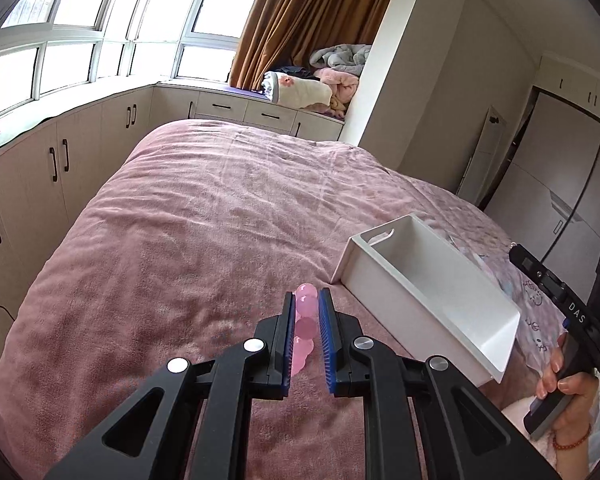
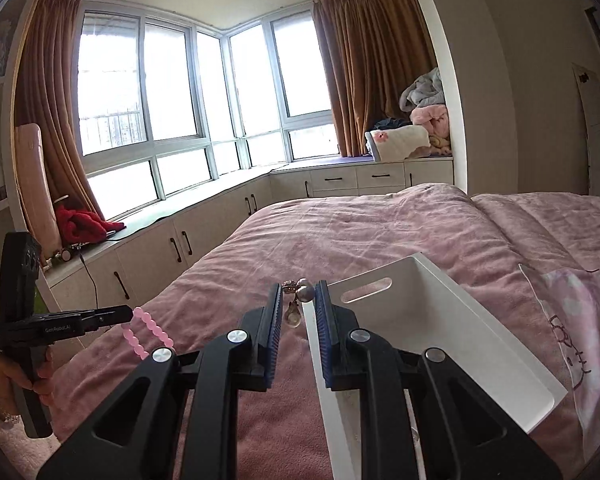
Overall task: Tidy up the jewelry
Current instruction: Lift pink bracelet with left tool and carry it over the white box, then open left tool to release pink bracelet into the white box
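My left tongs [image 1: 306,300] are clamped on a pink translucent bead bracelet [image 1: 303,330], and the right tongs [image 2: 298,292] pinch a small silvery pearl-drop piece [image 2: 296,300], both held above the pink fuzzy bedspread [image 1: 188,216]. The white plastic bin with slot handle [image 2: 412,288] sits just beside them. Writing: "DAS" on the right tool, "GenRobot.AI" on the left, seen from the opposite cameras.
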Demonstrator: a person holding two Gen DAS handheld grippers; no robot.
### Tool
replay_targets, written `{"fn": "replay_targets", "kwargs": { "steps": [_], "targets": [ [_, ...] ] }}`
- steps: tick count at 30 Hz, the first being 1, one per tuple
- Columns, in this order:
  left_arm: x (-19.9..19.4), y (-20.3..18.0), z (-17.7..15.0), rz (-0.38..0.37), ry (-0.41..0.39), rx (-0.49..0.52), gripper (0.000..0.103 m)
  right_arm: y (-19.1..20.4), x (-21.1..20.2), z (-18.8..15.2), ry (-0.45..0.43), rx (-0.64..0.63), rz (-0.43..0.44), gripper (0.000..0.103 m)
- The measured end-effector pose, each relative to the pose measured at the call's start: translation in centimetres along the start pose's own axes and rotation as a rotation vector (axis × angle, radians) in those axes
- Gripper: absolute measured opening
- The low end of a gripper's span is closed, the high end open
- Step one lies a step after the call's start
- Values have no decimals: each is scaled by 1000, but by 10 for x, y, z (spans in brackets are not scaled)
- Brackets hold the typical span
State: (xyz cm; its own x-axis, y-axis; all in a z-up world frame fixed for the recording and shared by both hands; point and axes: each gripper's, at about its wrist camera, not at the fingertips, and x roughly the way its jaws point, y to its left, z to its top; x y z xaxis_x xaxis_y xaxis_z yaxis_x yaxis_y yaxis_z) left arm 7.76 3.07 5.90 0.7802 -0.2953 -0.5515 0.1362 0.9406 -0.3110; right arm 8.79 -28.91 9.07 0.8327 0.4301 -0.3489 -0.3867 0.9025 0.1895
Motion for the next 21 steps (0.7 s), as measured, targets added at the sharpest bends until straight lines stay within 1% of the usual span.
{"fn": "replay_targets", "kwargs": {
  "steps": [6,11,16,21],
  "targets": [
    [21,-56,34,-73,1,58,17,-43,-10,0,-2,99,-64,17],
    [51,-101,55,-120,29,115,17,-73,-8,-7,43,198,-73,17],
    [90,-137,60,-159,81,140,17,-87,0,-15,98,260,-70,17],
    [125,-161,56,-190,131,148,17,-89,7,-19,136,276,-63,17]
  ]
}}
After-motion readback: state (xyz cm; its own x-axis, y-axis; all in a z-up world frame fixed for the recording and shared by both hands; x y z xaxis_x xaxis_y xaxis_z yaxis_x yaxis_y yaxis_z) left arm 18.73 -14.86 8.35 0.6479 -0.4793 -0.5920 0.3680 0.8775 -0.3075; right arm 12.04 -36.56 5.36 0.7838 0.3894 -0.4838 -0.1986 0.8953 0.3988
